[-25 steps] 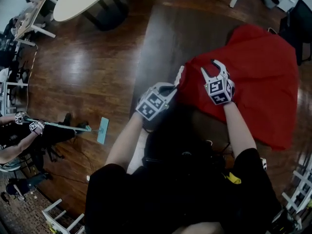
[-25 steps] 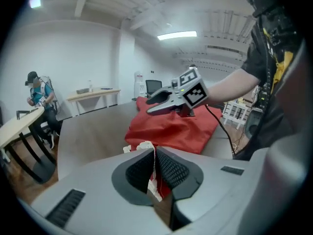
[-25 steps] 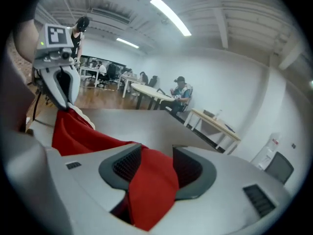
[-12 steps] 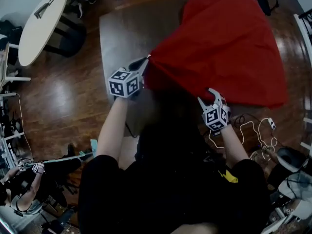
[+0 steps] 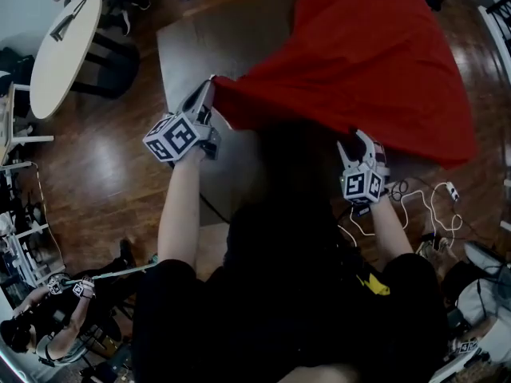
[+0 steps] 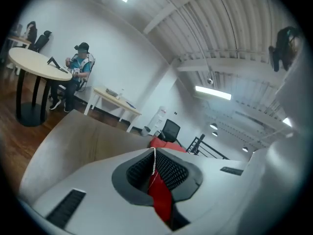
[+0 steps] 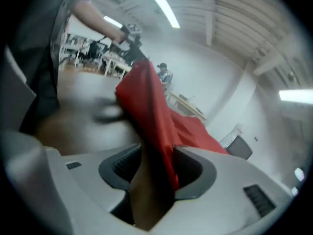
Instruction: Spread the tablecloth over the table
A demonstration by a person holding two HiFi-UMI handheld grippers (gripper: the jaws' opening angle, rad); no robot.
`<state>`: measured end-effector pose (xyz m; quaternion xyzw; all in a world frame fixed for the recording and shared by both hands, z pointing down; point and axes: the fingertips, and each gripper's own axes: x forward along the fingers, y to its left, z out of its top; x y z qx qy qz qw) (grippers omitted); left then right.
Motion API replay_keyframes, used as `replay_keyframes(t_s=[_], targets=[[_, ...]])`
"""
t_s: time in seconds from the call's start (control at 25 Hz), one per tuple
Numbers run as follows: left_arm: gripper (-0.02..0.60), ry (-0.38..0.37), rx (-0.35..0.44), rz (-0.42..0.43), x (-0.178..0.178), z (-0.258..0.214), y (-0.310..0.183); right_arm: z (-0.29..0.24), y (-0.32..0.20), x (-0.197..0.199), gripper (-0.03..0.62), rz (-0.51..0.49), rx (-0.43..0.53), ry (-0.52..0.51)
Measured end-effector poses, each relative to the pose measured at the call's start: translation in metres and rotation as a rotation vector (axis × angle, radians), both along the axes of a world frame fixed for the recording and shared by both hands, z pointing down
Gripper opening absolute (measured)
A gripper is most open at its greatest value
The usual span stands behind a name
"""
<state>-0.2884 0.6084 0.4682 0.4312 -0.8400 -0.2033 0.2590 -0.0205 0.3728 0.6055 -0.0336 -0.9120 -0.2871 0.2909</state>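
While left gripper (image 5: 206, 96) pinches red tablecloth (image 5: 375, 62) corner, right gripper (image 5: 354, 144) gapes around hem (blurred, probably unclamped); spreading underway; next: clamp right, draw cloth across table (image 5: 200, 46).

Dark table (image 5: 209, 48) partly under a rumpled red tablecloth (image 5: 383, 62)

Left gripper (image 5: 208, 91): moves from the middle of the near table (image 5: 200, 42) edge out toward the table's left side, rolled over, drawing a corner of the tablecloth (image 5: 375, 62) with it. Right gripper (image 5: 356, 140): moves from on top of the cloth, just beside the left gripper, back to the cloth's near right edge, now well apart from it. Tablecloth: changes from a bunched heap at the right to a wider sheet, near edge stretched out leftward.
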Motion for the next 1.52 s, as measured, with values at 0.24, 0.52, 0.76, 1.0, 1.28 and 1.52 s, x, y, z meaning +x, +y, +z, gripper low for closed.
replay_keyframes(t_s=[0.24, 0.52, 0.76, 1.0, 1.28, 1.52], targets=[[0.009, -0.07, -0.02, 0.01, 0.003, -0.026, 0.011, -0.013, -0.054, -0.051, 0.128, 0.105, 0.176, -0.001], [0.008, -0.164, -0.197, 0.159, 0.023, -0.03, 0.034, -0.07, -0.051, -0.047, 0.011, -0.098, -0.267, 0.045], [0.009, -0.128, -0.42, 0.22, 0.039, 0.027, 0.053, -0.076, -0.042, -0.059, 0.011, -0.3, -0.325, 0.197], [0.009, -0.144, -0.451, 0.115, -0.056, 0.034, 0.049, -0.078, -0.065, -0.178, 0.011, -0.331, -0.217, 0.165], [0.009, -0.203, -0.519, 0.042, -0.107, 0.024, -0.015, -0.07, -0.141, -0.246, 0.011, -0.182, -0.047, 0.153], [0.213, -0.126, -0.722, 0.059, -0.079, 0.105, -0.035, 0.002, -0.182, -0.22, 0.012, -0.03, -0.005, 0.265]])
